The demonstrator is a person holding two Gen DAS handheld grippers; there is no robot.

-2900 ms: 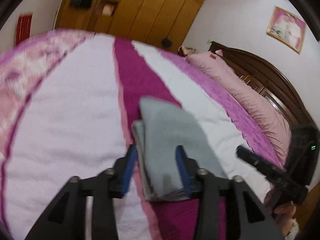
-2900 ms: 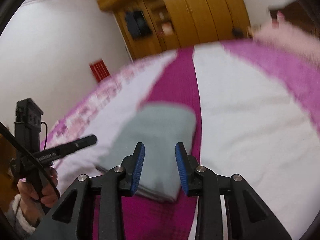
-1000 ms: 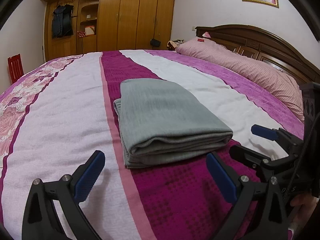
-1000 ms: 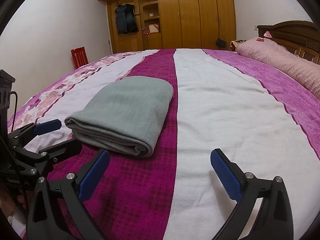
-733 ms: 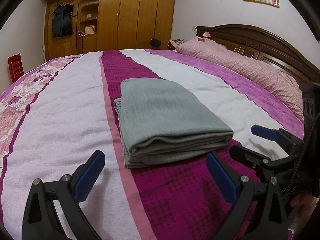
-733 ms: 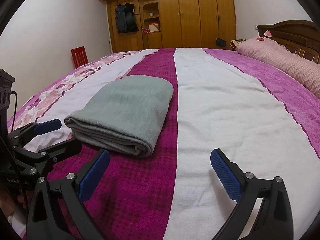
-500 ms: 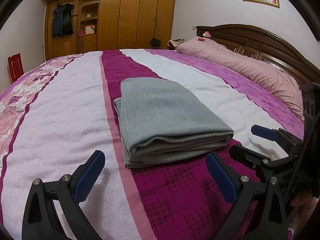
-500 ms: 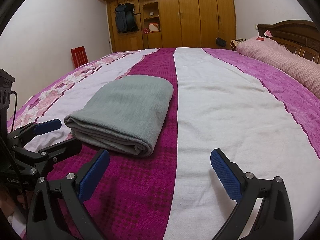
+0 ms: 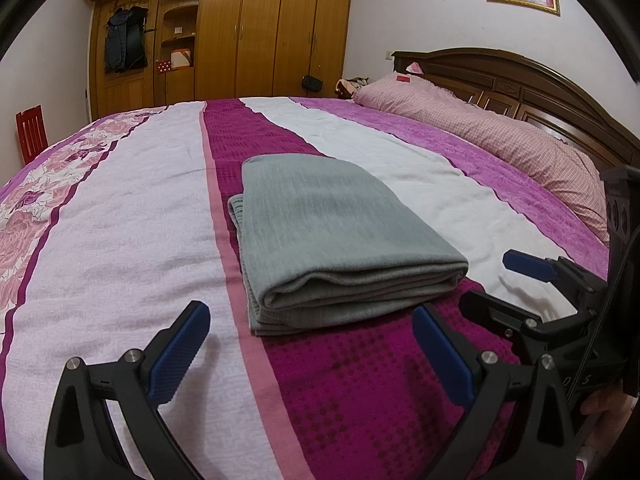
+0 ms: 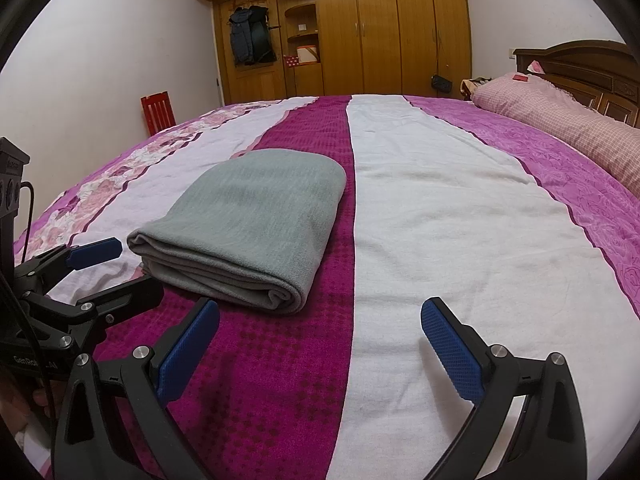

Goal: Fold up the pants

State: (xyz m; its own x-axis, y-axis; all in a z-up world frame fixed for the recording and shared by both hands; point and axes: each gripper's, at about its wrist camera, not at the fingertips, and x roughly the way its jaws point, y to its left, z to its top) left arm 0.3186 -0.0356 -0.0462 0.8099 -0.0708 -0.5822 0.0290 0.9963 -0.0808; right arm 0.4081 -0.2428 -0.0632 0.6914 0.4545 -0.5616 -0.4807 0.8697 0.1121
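Observation:
The grey pants [image 9: 340, 236] lie folded into a flat rectangular stack on the striped bed cover [image 9: 120, 248]. They also show in the right wrist view [image 10: 256, 224], left of centre. My left gripper [image 9: 312, 354] is open wide and empty, held just short of the stack's near edge. My right gripper [image 10: 320, 344] is open wide and empty, to the right of the stack and short of it. Each gripper shows at the edge of the other's view, the right gripper [image 9: 516, 284] and the left gripper [image 10: 116, 268], both open.
The bed [image 10: 460, 220] has magenta, white and pink stripes. A pink pillow [image 9: 500, 140] lies along the dark wooden headboard [image 9: 520, 80]. A wooden wardrobe [image 10: 380, 28] stands behind the bed, and a red chair [image 10: 158, 114] by the left wall.
About three seconds ago both grippers were nearly shut close over the pants. They have since opened wide and pulled back. Over the last second nothing has moved.

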